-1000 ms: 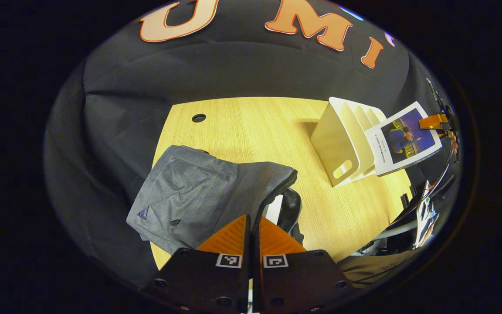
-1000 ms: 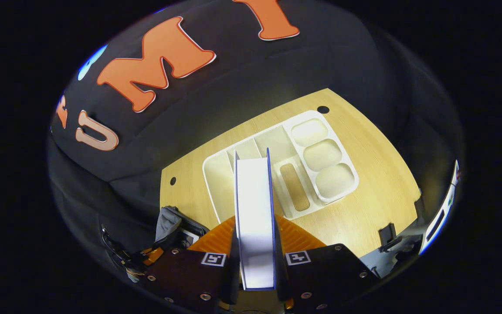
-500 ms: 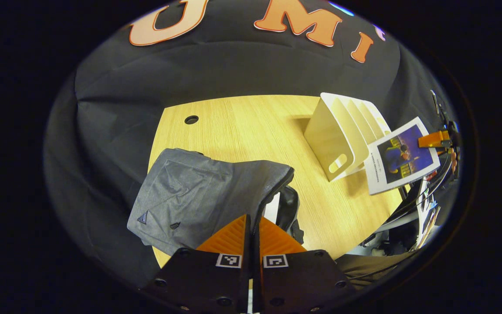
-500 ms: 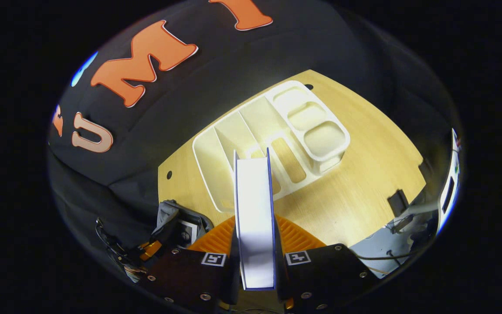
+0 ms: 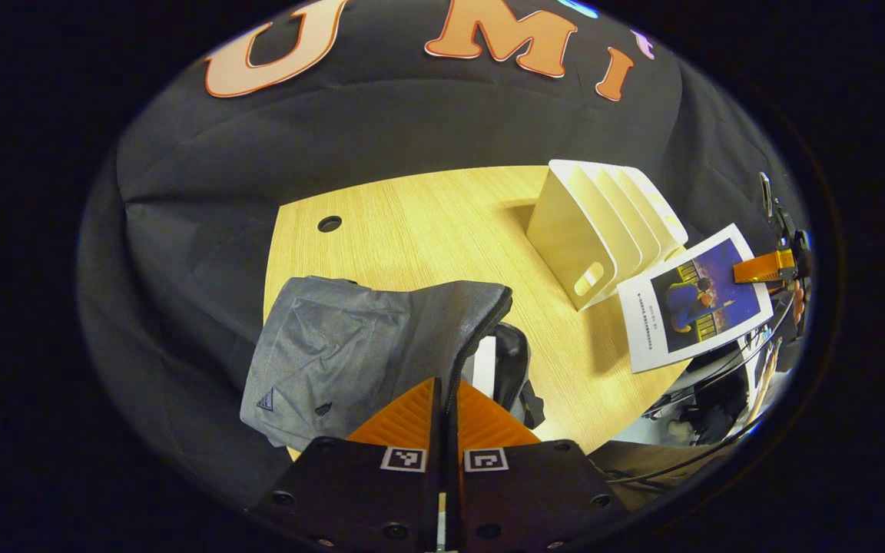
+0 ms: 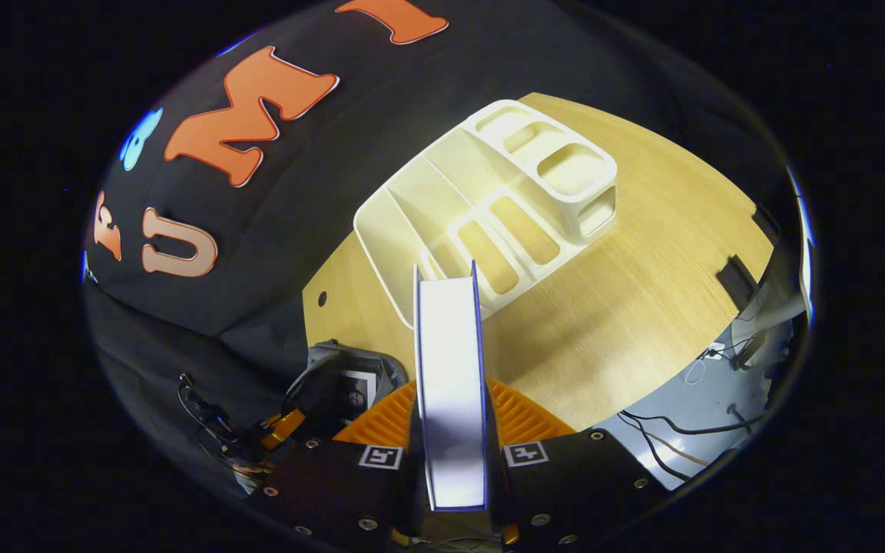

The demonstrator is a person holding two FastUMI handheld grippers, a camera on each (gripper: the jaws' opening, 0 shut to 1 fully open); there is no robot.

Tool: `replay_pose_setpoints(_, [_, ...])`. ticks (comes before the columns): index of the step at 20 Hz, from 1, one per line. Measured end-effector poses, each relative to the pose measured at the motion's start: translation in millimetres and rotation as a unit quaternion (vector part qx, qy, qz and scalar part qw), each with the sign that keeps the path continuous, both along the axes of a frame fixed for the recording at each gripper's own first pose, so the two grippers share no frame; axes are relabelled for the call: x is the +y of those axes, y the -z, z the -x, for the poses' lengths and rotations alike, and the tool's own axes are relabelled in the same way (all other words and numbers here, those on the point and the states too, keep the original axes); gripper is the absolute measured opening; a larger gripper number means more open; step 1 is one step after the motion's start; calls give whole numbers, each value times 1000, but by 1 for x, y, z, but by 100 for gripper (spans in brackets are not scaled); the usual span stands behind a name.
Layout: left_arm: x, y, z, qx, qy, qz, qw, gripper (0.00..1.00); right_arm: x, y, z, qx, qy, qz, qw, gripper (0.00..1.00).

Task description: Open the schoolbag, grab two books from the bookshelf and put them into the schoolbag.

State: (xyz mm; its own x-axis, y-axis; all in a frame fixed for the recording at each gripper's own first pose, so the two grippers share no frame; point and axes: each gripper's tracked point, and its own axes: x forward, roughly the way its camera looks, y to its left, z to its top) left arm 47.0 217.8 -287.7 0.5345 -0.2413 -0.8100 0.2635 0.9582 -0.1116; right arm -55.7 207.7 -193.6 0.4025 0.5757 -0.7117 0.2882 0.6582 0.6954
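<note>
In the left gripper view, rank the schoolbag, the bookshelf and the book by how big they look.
1. schoolbag, largest, though it lies nearest the camera, which inflates it.
2. bookshelf and book: they look about alike, and the book sits at the distorted edge of the view, so I won't rank them.

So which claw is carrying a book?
The right claw: both fingers press on the book, held beside the white bookshelf. The left claw is shut on the open edge of the grey schoolbag.

A light wooden table [image 5: 427, 230] has a round cable hole [image 5: 329, 223]; cables [image 6: 673, 438] trail beyond its edge.
</note>
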Motion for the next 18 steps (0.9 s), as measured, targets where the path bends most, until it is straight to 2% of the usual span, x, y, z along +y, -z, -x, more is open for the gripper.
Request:
replay_pose_setpoints(4, [4, -8, -7, -8, 14, -7, 1000, 4, 43, -4, 16, -18, -22, -23, 999, 34])
replay_pose_setpoints(8, [12, -23, -6, -22, 25, -21, 999, 4, 93, -18, 20, -41, -50, -68, 996, 34])
replay_pose_setpoints(18, [45, -54, -19, -54, 7, -36, 998, 4, 180, -39, 15, -61, -73, -147, 984, 33])
